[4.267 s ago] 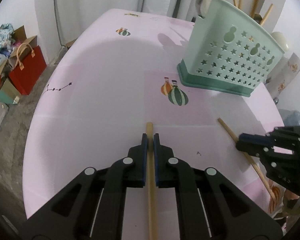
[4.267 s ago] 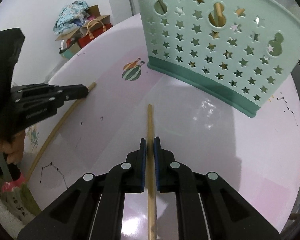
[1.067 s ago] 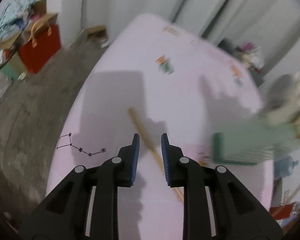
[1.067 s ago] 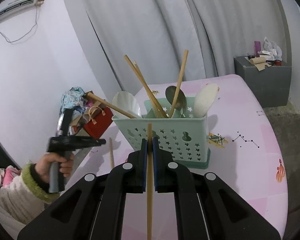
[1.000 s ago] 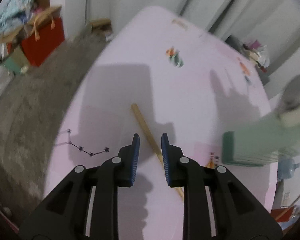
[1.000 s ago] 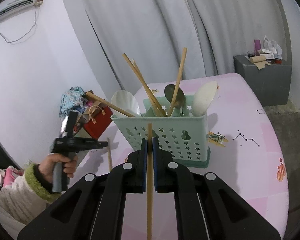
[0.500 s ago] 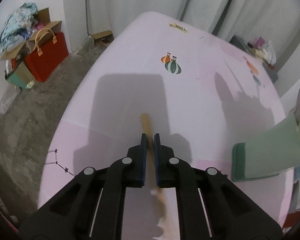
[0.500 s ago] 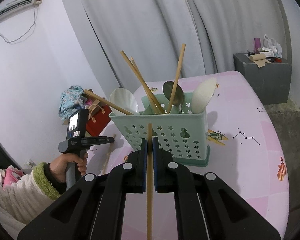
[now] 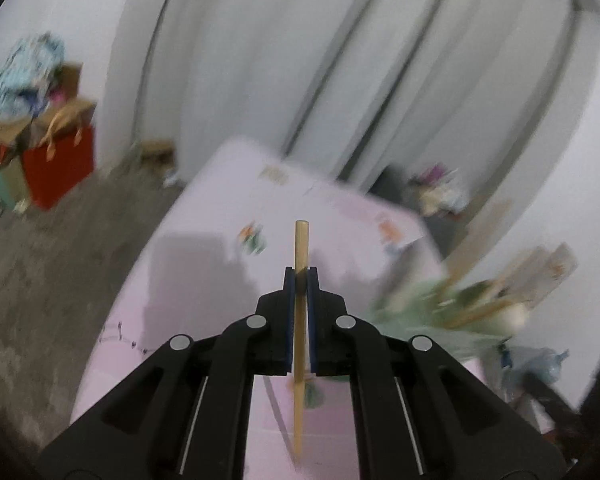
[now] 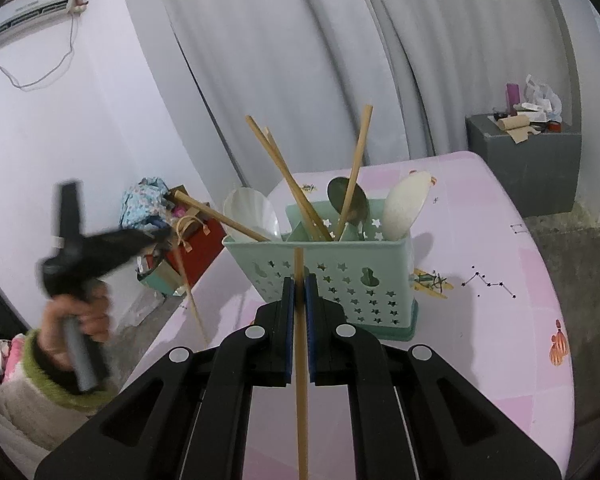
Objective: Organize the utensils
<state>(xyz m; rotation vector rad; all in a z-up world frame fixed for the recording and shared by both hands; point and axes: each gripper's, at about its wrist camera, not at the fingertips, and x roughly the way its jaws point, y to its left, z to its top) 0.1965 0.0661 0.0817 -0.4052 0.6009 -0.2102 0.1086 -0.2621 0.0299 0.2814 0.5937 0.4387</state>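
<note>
My left gripper (image 9: 300,274) is shut on a wooden chopstick (image 9: 301,240), held lengthwise above the pink table (image 9: 204,280). The view is motion-blurred, and the mint-green utensil caddy (image 9: 412,316) smears at the right. In the right wrist view my right gripper (image 10: 299,284) is shut on a second chopstick (image 10: 301,400), just in front of the star-punched caddy (image 10: 360,280). Several chopsticks and three spoons stand in the caddy. At the left of that view a hand (image 10: 76,316) holds the left gripper (image 10: 160,236), with its chopstick (image 10: 192,300) hanging down.
A red bag (image 9: 58,168) and piled boxes sit on the floor left of the table. A grey cabinet (image 10: 524,164) with clutter stands behind the table's far right corner. Pale curtains hang behind. The table's rounded edge (image 10: 556,320) runs along the right.
The left gripper's jaws closed on the chopstick that lay on the table, then rose with it as the view tilted up. The right gripper has kept still with its chopstick.
</note>
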